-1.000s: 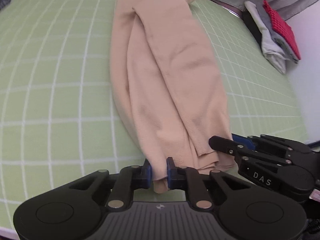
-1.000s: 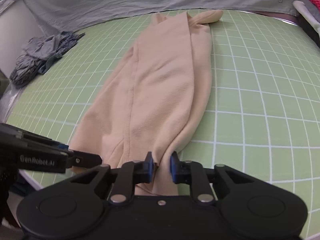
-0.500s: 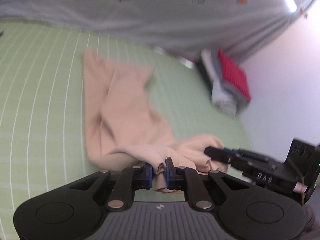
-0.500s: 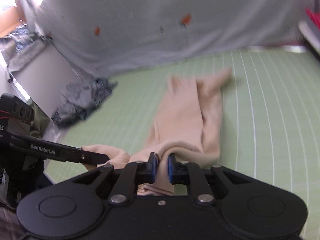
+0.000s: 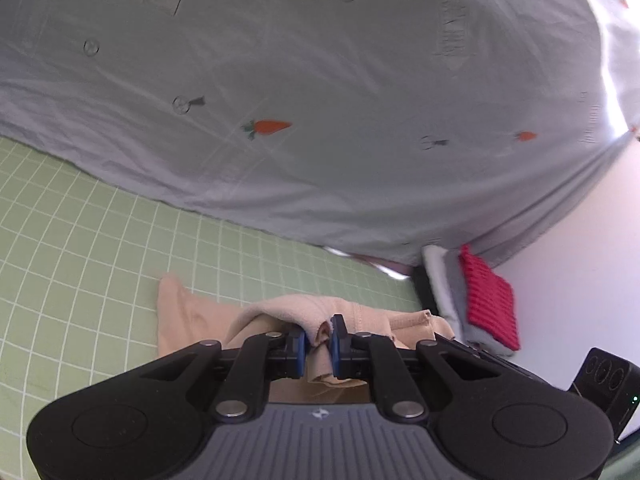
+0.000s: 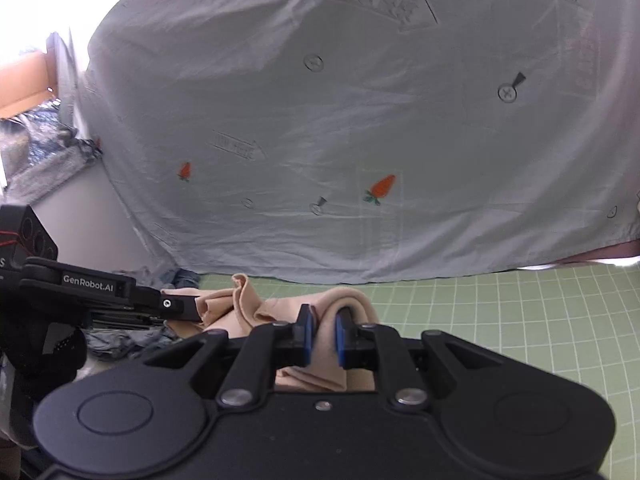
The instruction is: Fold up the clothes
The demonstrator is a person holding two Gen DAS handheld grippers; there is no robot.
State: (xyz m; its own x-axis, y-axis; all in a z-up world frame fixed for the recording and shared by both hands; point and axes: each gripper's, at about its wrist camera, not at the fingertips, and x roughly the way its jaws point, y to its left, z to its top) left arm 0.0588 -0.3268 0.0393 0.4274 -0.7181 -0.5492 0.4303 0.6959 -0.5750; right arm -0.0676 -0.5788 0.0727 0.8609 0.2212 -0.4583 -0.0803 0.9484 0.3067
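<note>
Left gripper (image 5: 319,344): blue pads pinch a bunched fold of the garment.
Right gripper (image 6: 322,334): blue pads pinch another fold of the same cloth.
Garment (image 5: 192,316): beige, soft; near end lifted off the mat and strung between both grippers, far end lying flat on the mat.
Mat (image 5: 80,248): green with a white grid, under the garment.
Sheet (image 5: 320,80): pale grey with small carrot prints, hanging behind the mat.
Stack (image 5: 488,304): folded clothes, red piece on top, at the mat's far right corner.
Pile (image 6: 120,340): crumpled blue-grey clothes, beyond the mat's left edge.
</note>
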